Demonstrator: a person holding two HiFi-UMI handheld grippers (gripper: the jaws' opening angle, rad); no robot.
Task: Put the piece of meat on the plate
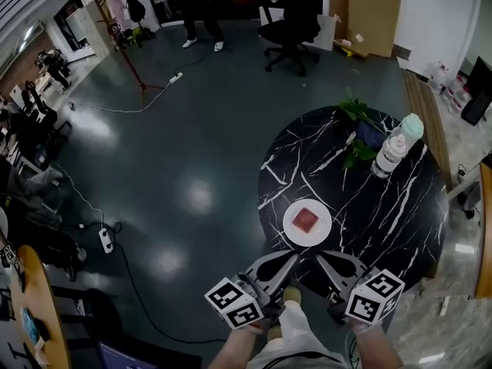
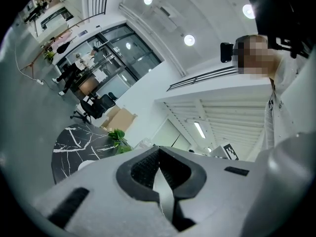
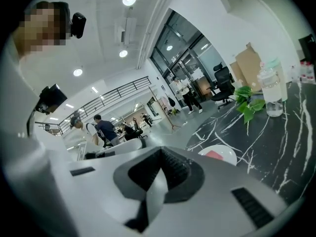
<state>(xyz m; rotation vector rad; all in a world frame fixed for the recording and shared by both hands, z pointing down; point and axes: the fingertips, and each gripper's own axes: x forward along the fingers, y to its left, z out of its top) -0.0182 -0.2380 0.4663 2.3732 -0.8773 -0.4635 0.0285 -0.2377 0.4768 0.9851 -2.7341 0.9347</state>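
A red piece of meat [image 1: 306,220] lies in the middle of a white plate [image 1: 291,227] near the front edge of the round black marble table [image 1: 384,206]. Both grippers hang just in front of the plate, clear of it and above the table's edge. My left gripper [image 1: 294,255] is shut with nothing in it, its pads meeting in the left gripper view [image 2: 158,149]. My right gripper [image 1: 319,254] is shut and empty as well [image 3: 160,149]. The right gripper view shows the plate [image 3: 228,154] and the meat [image 3: 213,154] beyond the jaws.
Two plastic bottles [image 1: 390,154] and a leafy green plant [image 1: 357,129] stand at the table's far side. On the grey floor there is a power strip with cable [image 1: 106,239], an office chair [image 1: 296,14] and a standing person [image 1: 200,6] farther off.
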